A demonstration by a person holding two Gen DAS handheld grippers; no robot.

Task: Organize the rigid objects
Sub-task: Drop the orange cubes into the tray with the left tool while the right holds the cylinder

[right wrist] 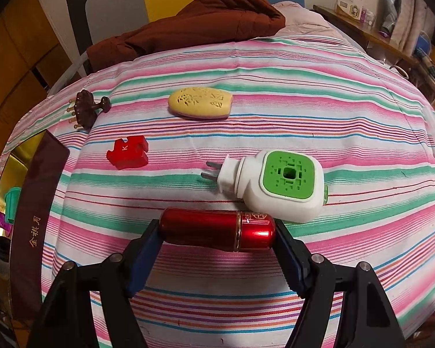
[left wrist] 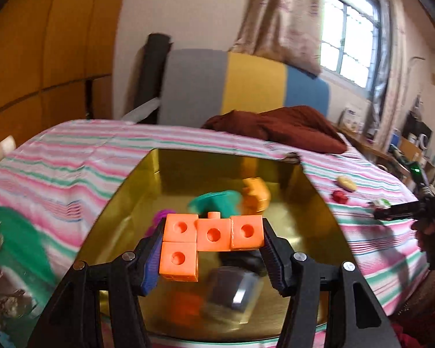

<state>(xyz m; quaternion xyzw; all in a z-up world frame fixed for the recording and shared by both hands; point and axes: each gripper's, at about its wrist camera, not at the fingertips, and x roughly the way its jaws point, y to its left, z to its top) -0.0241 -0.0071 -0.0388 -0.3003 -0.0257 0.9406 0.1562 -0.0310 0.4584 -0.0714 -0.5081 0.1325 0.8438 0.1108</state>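
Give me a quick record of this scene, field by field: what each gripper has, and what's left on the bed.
left gripper: shut on orange blocks, above the gold box
right gripper: shut on red cylinder, above the striped sheet
in box: teal piece, orange piece, others blurred
on sheet: red puzzle piece, yellow carved piece, white and green plug-in, brown comb

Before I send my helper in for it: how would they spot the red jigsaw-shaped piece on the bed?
On the pink, green and white striped bedsheet, look just right of the gold-lined box. The red jigsaw-shaped piece lies flat there, below the brown pronged massager and left of the white plug-in device with a green face. It alone bears a white letter K.
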